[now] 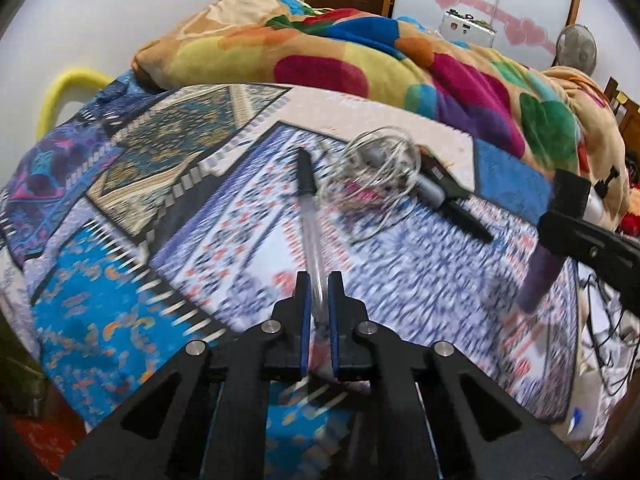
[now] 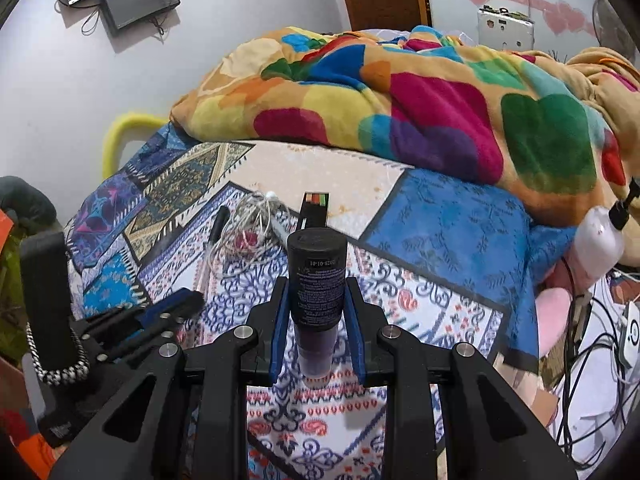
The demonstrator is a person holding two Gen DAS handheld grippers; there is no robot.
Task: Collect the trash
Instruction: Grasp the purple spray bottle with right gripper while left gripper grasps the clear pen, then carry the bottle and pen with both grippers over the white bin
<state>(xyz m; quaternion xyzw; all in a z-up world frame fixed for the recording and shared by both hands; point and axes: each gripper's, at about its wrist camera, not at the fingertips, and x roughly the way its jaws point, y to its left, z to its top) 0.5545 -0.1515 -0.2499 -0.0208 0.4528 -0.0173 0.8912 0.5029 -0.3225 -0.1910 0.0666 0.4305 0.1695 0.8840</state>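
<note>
In the left wrist view my left gripper (image 1: 319, 282) is shut on the lower end of a clear pen (image 1: 306, 184) with a black cap, which lies on the patterned bedspread (image 1: 224, 240) pointing away from me. My right gripper (image 2: 317, 282) is shut on a dark purple tube (image 2: 318, 276) with a black cap, held upright above the bedspread. The same tube (image 1: 540, 276) and the right gripper (image 1: 560, 228) show at the right edge of the left wrist view. In the right wrist view the left gripper (image 2: 192, 300) sits low at the left, on the pen (image 2: 214, 232).
A tangle of white cable (image 1: 376, 176) lies just beyond the pen, with a grey marker (image 1: 430, 192) and black pens beside it. A black box with coloured stripes (image 2: 316, 204) lies behind the tube. A colourful blanket (image 1: 320, 52) is heaped at the back. A white bottle (image 2: 596, 240) and loose cords (image 2: 592, 344) are at the right.
</note>
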